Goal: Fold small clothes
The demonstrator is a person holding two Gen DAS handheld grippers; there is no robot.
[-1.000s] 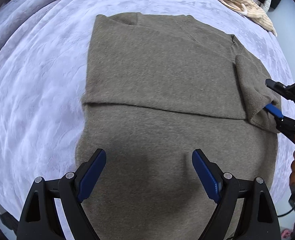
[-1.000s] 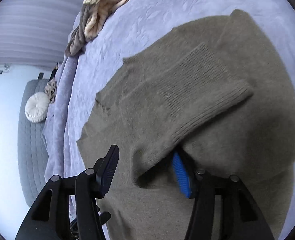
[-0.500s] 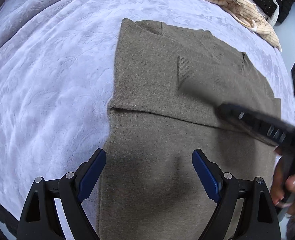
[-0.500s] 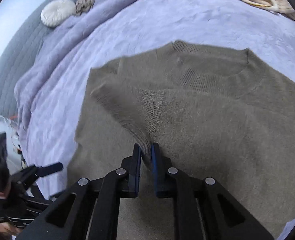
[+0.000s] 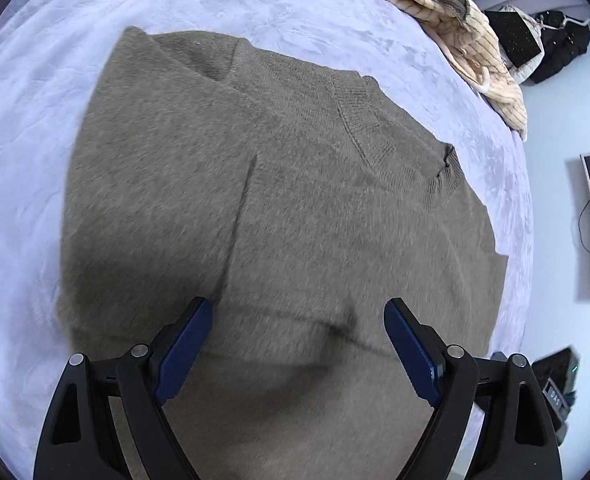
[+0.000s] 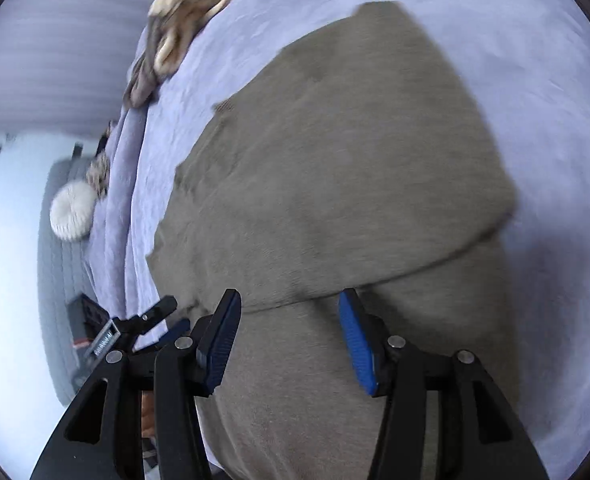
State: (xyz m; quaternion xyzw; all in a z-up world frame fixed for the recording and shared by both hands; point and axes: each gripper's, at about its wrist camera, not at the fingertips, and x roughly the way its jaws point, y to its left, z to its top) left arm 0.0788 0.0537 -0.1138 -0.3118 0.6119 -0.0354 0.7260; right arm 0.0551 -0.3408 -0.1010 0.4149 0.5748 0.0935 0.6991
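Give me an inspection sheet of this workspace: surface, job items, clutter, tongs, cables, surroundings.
Surface: lilac bedspread, textured, covering the bed.
Job's things: brown sweater lying flat, both sleeves folded in over the body; bottom part not yet folded.
Clutter: heap of cream and grey clothes at the far edge of the bed.
Tongs: left tongs open above the sweater, nothing between the pads. Right tongs have just been opening, empty, above a folded edge.
Cables: thin dark cable hanging by the wall panel.
Surroundings: pale wall, grey upholstered piece with a round white cushion.
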